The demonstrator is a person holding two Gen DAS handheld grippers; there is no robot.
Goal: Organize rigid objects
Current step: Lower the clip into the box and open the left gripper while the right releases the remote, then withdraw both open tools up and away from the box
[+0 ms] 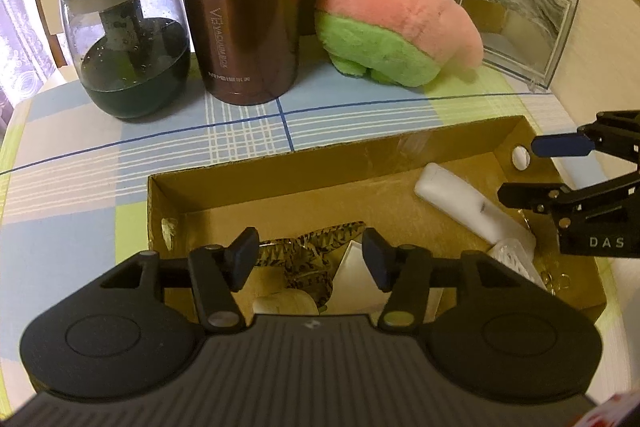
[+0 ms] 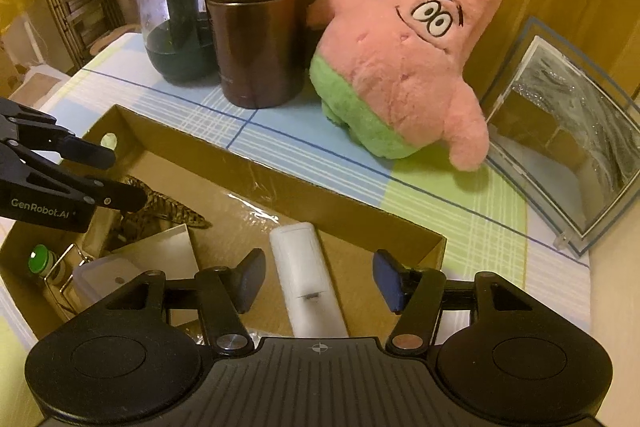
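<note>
An open cardboard box (image 1: 320, 151) (image 2: 280, 187) lies on the checked tablecloth. Inside it, a white remote-shaped bar (image 1: 460, 203) (image 2: 308, 267) rests toward the right, and a striped brown patterned toy (image 1: 316, 243) (image 2: 168, 207) toward the left. My left gripper (image 1: 310, 259) (image 2: 116, 175) hovers open over the patterned toy and a pale card (image 2: 160, 247), and its pads touch nothing. Above the white bar my right gripper (image 2: 320, 279) (image 1: 540, 171) is open; the bar lies between its pads with a gap on each side.
Behind the box stand a dark glass jar (image 1: 124, 39), a brown vacuum flask (image 1: 240, 19), a pink-and-green plush star (image 1: 392, 7) and a clear acrylic photo frame (image 1: 516, 23). A clear plastic tub (image 2: 104, 275) and a green-capped item (image 2: 39, 259) sit in the box's near left corner.
</note>
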